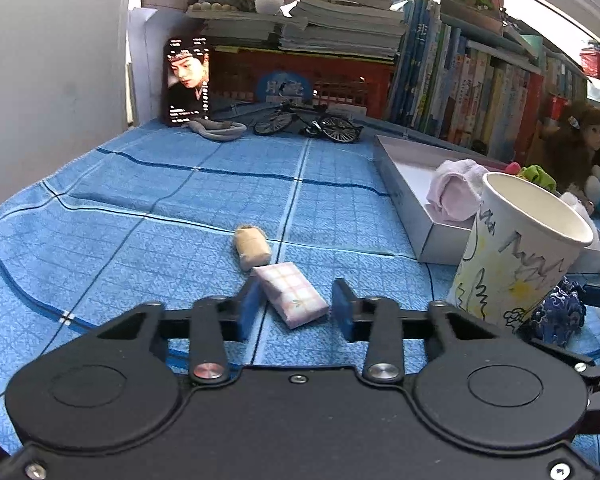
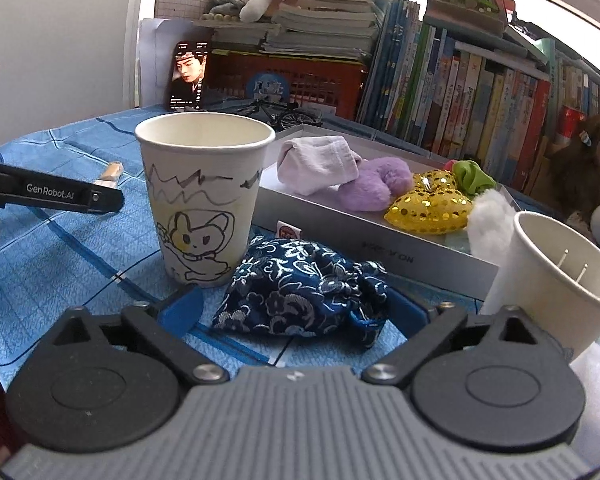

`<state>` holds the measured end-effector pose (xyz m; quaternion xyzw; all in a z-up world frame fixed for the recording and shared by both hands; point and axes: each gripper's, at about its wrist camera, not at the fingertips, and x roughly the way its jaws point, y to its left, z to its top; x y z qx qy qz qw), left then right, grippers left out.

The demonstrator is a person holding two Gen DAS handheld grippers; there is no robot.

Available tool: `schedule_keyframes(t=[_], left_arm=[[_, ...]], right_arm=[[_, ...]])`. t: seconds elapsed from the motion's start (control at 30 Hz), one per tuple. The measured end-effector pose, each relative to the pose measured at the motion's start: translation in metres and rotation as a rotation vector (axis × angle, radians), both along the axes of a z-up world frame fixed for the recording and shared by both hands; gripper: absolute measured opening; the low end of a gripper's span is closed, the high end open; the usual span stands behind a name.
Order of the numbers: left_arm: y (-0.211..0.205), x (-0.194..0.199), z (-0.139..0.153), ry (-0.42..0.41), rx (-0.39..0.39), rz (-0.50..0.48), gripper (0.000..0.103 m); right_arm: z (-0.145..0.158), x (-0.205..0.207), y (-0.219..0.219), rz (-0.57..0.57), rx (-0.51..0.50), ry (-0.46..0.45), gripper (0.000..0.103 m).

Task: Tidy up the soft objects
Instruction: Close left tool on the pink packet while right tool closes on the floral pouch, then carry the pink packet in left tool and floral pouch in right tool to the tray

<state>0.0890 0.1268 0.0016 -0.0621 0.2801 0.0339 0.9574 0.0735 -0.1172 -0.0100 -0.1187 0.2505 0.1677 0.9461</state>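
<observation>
Closest to the lens, your left gripper (image 1: pixel 295 307) had its fingers drawn in narrow on the tissue packet (image 1: pixel 288 288), one pad at each of two opposite corners and apparently pressing. That packet lay flat and skewed on the blue-clothed worktop (image 1: pixel 140 208), toward its near edge, with a small tan roll (image 1: pixel 252 246) touching its far end.

I judged the packet light and squashy, with a slick wrapper. A corner-to-corner hold could let it twist, so you would have done better pinching across the two long sides at mid-length, gently.

Your right gripper (image 2: pixel 296 314) had its fingers spread wide around the dark blue brocade pouch (image 2: pixel 300 292), which sat slumped between them and was not squeezed. It lay near the worktop's front, just beside the drawn-on paper cup (image 2: pixel 204 200) and in front of the white box (image 2: pixel 363 236).

The pouch looked limp and light. It would sag from any edge, so the bunched middle seemed the best place to take it. The cup appeared easy to tip.

Inside the box already lay a pale sock (image 2: pixel 319 162), a purple plush (image 2: pixel 375 182) and a gold sequinned heart (image 2: pixel 429 202).
</observation>
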Motion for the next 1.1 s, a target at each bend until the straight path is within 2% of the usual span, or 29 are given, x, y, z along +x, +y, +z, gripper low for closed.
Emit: schedule_keyframes(t=[0.17, 0.4, 0.47, 0.63, 0.9, 1.1], left_arm=[[-0.001, -0.003, 0.003, 0.001, -0.012, -0.011, 0.03], [-0.007, -0.011, 0.014, -0.03, 0.005, -0.024, 0.03], [-0.008, -0.014, 0.017, -0.036, 0.002, -0.026, 0.03], [-0.009, -0.02, 0.024, -0.046, 0.003, -0.033, 0.03], [-0.01, -0.028, 0.035, -0.066, -0.005, -0.047, 0.03], [-0.013, -0.03, 0.044, -0.081, -0.016, -0.064, 0.03]], right_arm=[[0.002, -0.002, -0.004, -0.003, 0.021, 0.007, 0.084], [0.008, -0.012, -0.002, -0.023, -0.005, -0.028, 0.069], [0.01, -0.015, -0.003, -0.028, -0.01, -0.033, 0.059], [0.012, -0.019, -0.005, -0.047, -0.02, -0.043, 0.056], [0.021, -0.027, -0.013, -0.08, 0.013, -0.066, 0.045], [0.025, -0.028, -0.013, -0.091, 0.014, -0.076, 0.041]])
